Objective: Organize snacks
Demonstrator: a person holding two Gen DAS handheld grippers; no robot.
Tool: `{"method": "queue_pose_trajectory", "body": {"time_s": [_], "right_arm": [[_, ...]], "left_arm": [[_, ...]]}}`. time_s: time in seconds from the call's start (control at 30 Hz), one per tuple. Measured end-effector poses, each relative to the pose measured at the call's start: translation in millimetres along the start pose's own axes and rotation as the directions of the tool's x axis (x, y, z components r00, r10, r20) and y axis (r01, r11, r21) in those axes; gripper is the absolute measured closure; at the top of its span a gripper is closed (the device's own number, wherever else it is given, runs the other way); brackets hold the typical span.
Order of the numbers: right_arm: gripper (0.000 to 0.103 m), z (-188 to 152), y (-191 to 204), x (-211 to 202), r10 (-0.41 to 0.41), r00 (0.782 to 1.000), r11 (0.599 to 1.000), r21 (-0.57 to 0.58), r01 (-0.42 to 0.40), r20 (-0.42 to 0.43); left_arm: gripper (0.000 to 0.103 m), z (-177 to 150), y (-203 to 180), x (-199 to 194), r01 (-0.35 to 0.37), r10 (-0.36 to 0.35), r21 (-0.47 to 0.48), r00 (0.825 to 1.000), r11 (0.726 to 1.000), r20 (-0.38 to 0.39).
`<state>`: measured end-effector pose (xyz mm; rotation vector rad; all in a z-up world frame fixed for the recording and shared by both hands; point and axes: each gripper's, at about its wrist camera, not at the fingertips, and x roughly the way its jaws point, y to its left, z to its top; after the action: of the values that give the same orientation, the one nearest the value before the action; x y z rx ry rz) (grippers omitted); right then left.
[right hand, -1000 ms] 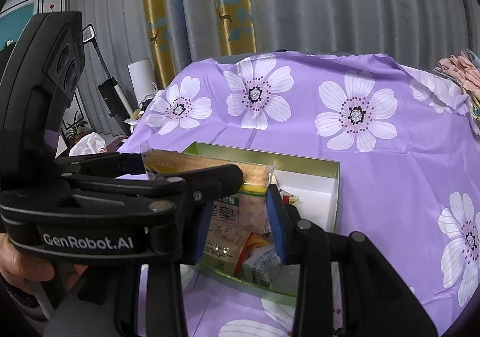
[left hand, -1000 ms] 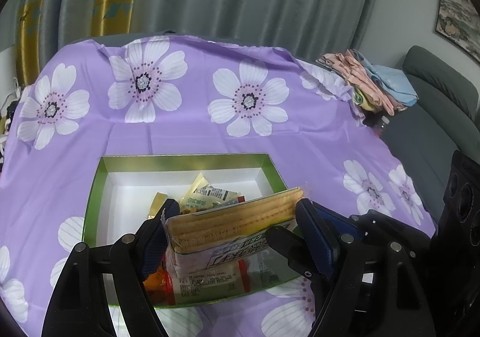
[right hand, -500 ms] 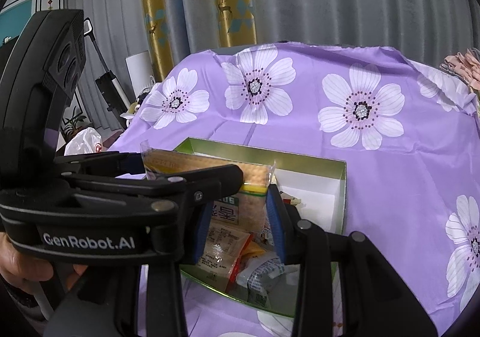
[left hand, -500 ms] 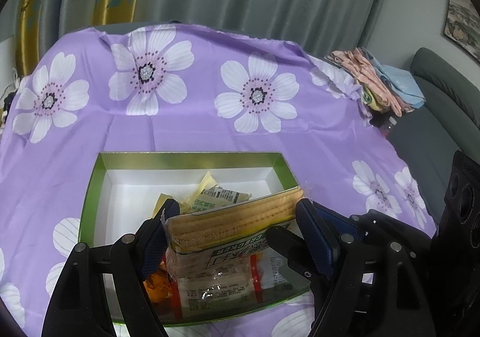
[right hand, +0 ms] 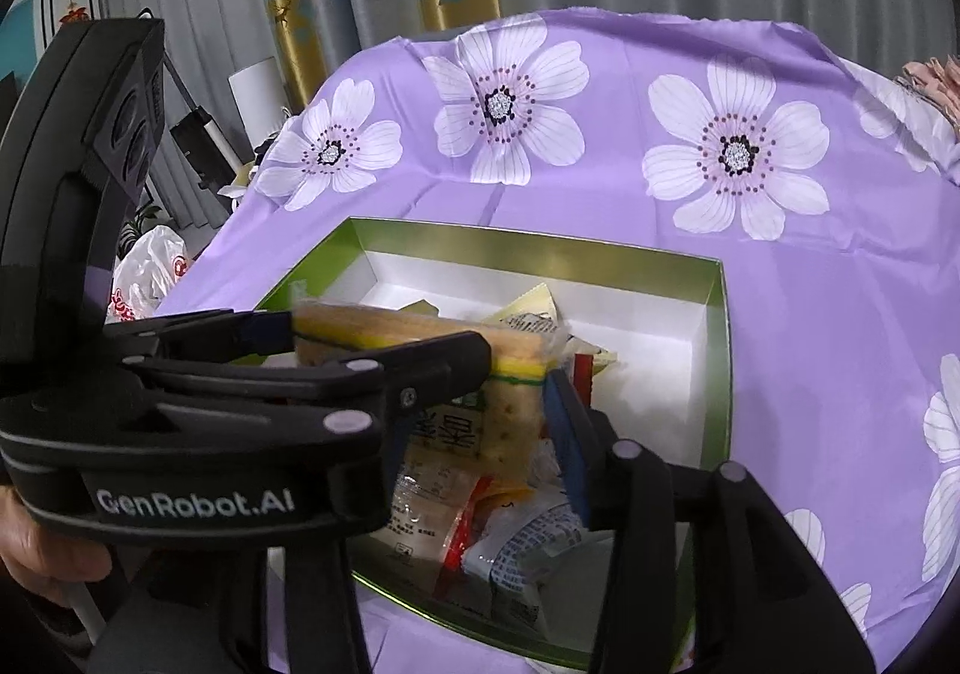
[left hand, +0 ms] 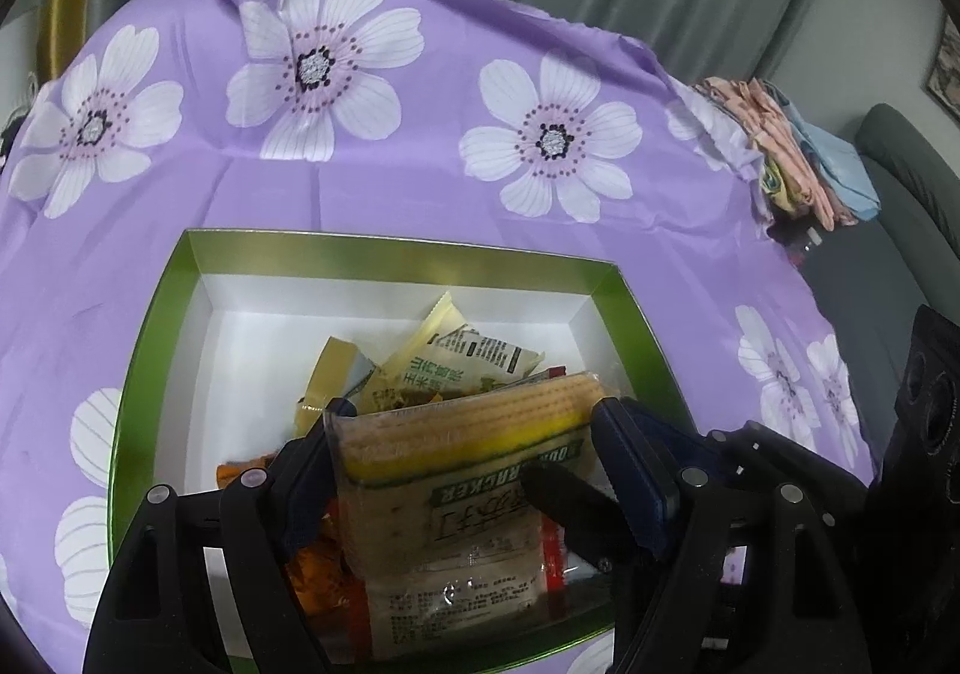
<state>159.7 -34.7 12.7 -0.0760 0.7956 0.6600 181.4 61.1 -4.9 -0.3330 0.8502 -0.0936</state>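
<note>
Left gripper (left hand: 468, 452) tilted downward, jaws set wide, pads pressed on both ends of cracker pack (left hand: 462, 470). Right gripper (right hand: 480, 404) tilted downward, crossed just right of left gripper, jaws being opened with same pack between them. Bare hand (right hand: 36, 548) glimpsed behind left gripper body.

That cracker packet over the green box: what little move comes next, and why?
Probably the left claw lets go too. The cracker packet hangs over snacks in the green box, and the right claw is already opening around it.
</note>
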Motion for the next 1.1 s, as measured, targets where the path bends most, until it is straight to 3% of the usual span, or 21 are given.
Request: {"method": "queue_pose_trajectory", "body": {"time_s": [0.23, 0.3, 0.33, 0.47, 0.57, 0.73, 0.9, 1.1], "right_arm": [[0.035, 0.9, 2.6, -24.0, -0.063, 0.998, 0.998, -0.021, 0.064, 0.023], [0.023, 0.4, 2.4, -33.0, -0.084, 0.996, 0.996, -0.019, 0.084, 0.03], [0.021, 0.3, 3.2, -39.0, -0.093, 0.995, 0.995, -0.019, 0.094, 0.036], [0.01, 2.4, 10.6, -60.2, -0.127, 0.991, 0.991, -0.04, 0.129, 0.046], [0.004, 3.0, 17.4, -76.2, -0.154, 0.987, 0.986, -0.052, 0.156, 0.047], [0.0, 7.2, 26.7, -98.0, -0.172, 0.985, 0.984, -0.042, 0.173, 0.022], [0.0, 11.8, 31.1, -112.8, -0.148, 0.989, 0.989, -0.013, 0.148, 0.007], [0.0, 19.3, 35.7, -128.4, -0.147, 0.989, 0.989, -0.007, 0.147, 0.027]], "left_arm": [[0.021, 1.1, 1.3, -29.1, -0.034, 0.034, -0.021, 0.999, 0.999, 0.039], [0.004, 2.0, -0.6, -39.7, -0.061, 0.062, -0.019, 0.997, 0.998, 0.051], [0.002, 1.9, -2.6, -47.2, -0.082, 0.083, -0.015, 0.995, 0.997, 0.063], [0.002, -0.5, -8.0, -73.6, -0.138, 0.138, -0.014, 0.986, 0.99, 0.097], [0.002, -5.2, -14.6, -93.2, -0.22, 0.22, -0.01, 0.97, 0.976, 0.1], [0.002, -14.1, -19.6, -123.0, -0.25, 0.248, -0.003, 0.961, 0.968, 0.121], [0.002, -15.7, -29.3, -149.3, -0.338, 0.33, 0.026, 0.931, 0.941, 0.157], [0.002, -12.3, -32.2, -169.1, -0.351, 0.341, 0.019, 0.922, 0.936, 0.184]]}}
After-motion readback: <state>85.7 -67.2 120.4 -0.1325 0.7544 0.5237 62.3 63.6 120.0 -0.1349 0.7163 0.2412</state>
